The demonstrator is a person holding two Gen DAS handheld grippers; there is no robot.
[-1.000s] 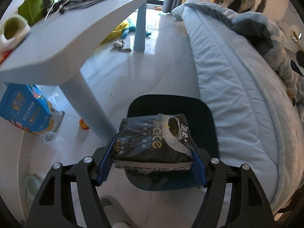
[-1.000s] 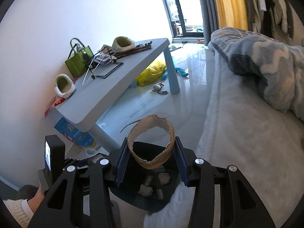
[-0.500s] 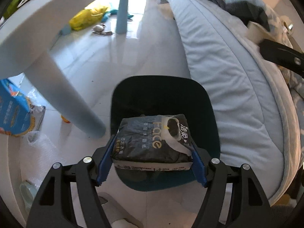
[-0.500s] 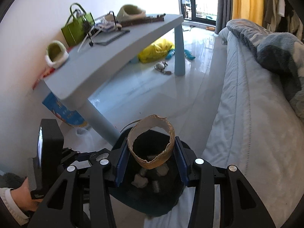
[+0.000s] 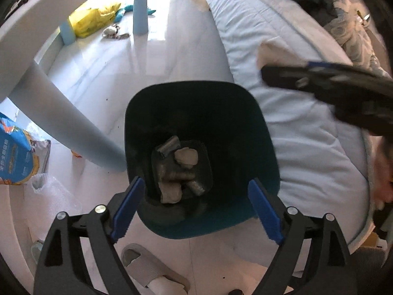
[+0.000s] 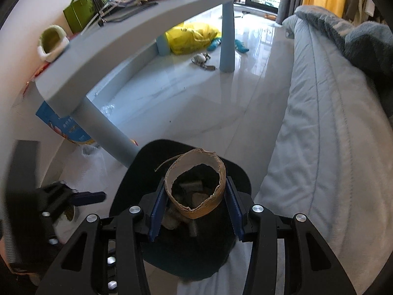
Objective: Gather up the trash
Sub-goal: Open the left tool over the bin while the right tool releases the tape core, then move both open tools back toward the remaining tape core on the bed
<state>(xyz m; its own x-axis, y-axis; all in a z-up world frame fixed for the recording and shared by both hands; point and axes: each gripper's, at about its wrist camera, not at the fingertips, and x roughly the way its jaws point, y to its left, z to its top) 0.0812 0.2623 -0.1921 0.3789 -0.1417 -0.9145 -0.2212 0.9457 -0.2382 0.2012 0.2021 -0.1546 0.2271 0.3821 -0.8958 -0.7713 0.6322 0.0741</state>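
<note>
A dark teal bin [image 5: 260, 147] stands on the white floor between a table leg and the bed, with crumpled grey trash [image 5: 179, 169] at its bottom. My left gripper [image 5: 195, 183] hangs over the bin's near rim, jaws opening and nothing between them. The dark tissue pack is not clearly visible. My right gripper [image 6: 195, 184] is shut on a torn cardboard tube [image 6: 196, 209], held above the bin [image 6: 137, 172] with its open end up. The right gripper [image 5: 331, 86] shows blurred at upper right in the left wrist view. The left gripper [image 6: 86, 196] shows at the left edge of the right wrist view.
A pale blue table leg [image 5: 68, 118] stands close to the bin's left, and the bed [image 5: 294, 135] presses against its right. A grey slipper [image 5: 147, 265] lies just in front. A blue package [image 5: 14, 157] and a yellow bag [image 5: 93, 19] sit under the table [image 6: 122, 36].
My left gripper's jaws have spread and the dark tissue pack is gone from between them. The right gripper has come down over the bin with the tube.
</note>
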